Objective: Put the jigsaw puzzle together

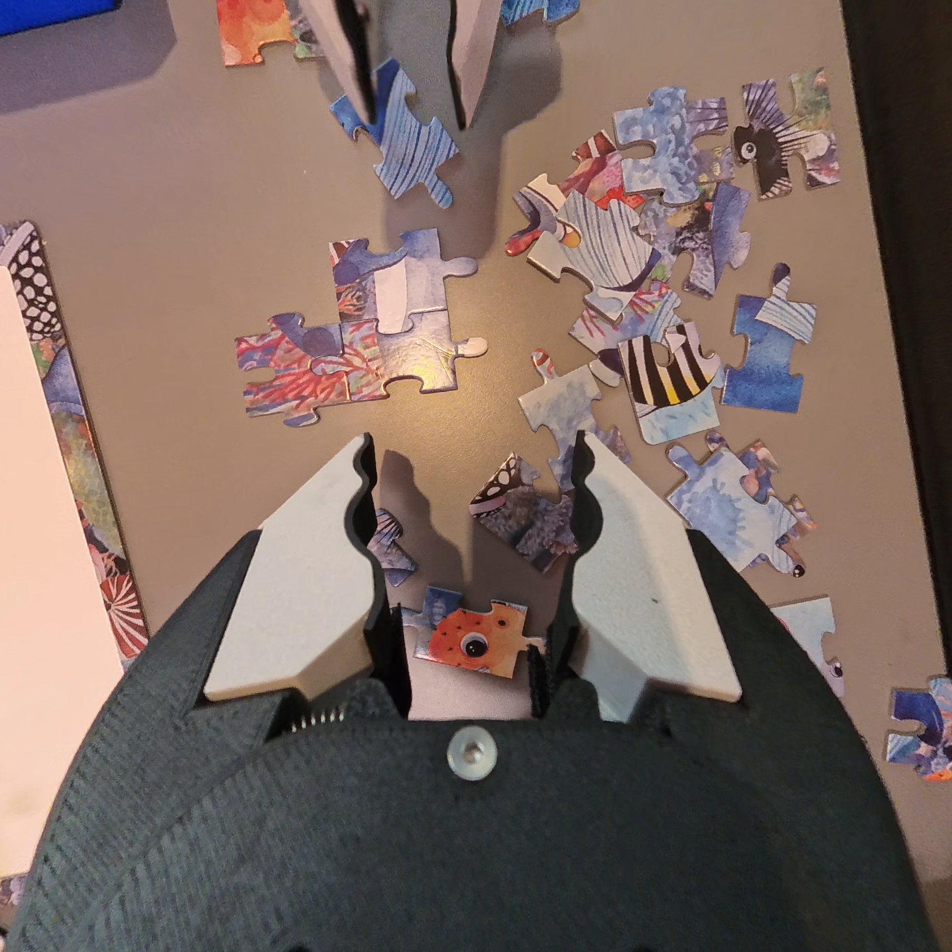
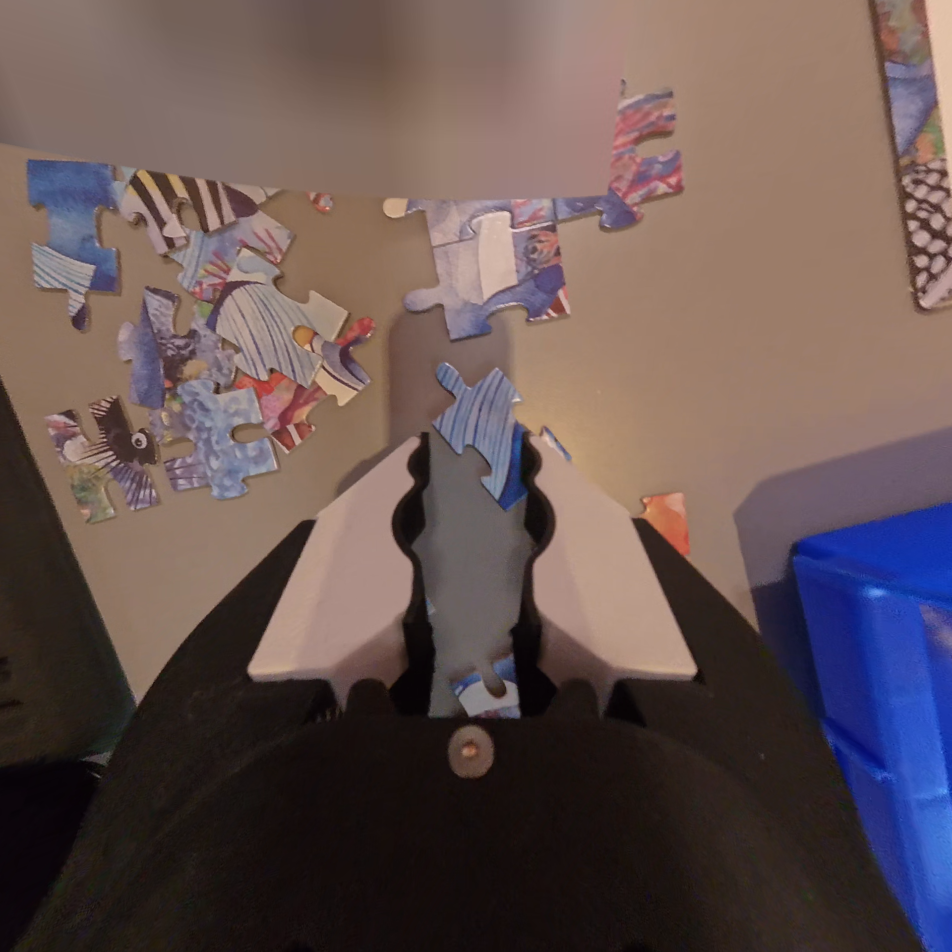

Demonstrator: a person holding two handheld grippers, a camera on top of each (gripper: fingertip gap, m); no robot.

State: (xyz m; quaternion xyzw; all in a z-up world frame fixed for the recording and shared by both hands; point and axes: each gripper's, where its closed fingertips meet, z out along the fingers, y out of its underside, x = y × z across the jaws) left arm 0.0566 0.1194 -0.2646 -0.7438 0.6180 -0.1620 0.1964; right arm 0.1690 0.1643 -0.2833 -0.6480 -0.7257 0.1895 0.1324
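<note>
Grey tabletop is carrying everything, and the joined cluster (image 1: 360, 335) of four pieces is lying mid-table as your landmark. Just beyond it, your right gripper (image 2: 476, 443) is standing part-open over the blue striped piece (image 2: 481, 427), one finger touching its edge, nothing clamped yet. On the cluster's near side your left gripper (image 1: 474, 448) is hovering wide and empty above scattered pieces. You are best closing across the striped piece's body, not its tabs, before sliding it toward the cluster.
</note>
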